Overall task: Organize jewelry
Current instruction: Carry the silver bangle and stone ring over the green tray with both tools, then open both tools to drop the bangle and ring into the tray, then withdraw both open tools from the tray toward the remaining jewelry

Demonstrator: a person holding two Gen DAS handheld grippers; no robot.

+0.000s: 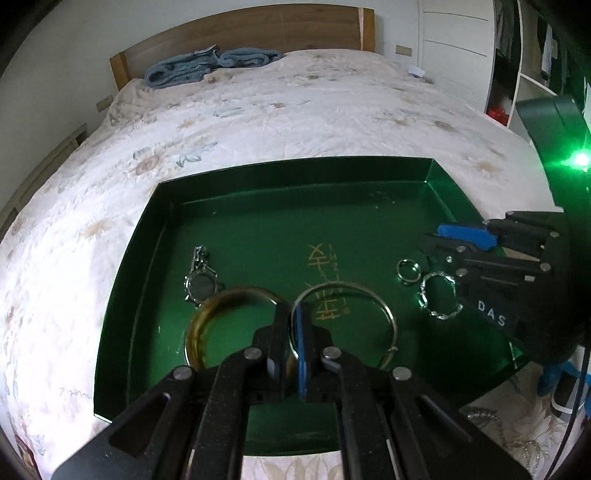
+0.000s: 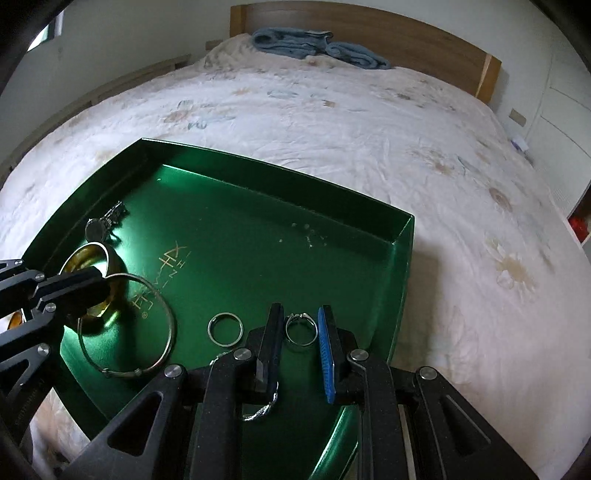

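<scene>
Jewelry in green tray [image 1: 110, 332] | left gripper [image 1: 291, 314] closed | right gripper [image 2: 301, 332] parted

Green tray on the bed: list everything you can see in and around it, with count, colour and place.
tray: one, green, on the bedspread
bedspread: one, cream floral, covering the bed
wide bangle: one, amber, in the tray
thin bangle: one, silver, beside the wide bangle
pendant on chain: one, silver with dark face, behind the wide bangle
plain ring: one, silver, in the tray
stone ring: one, silver, beside the plain ring
twisted ring: one, silver, under the right claw
blanket: one, blue, by the headboard
headboard: one, brown wood, far end
left claw: black, shut, where the bangles meet
right claw: black, blue pad, open, over the rings
</scene>
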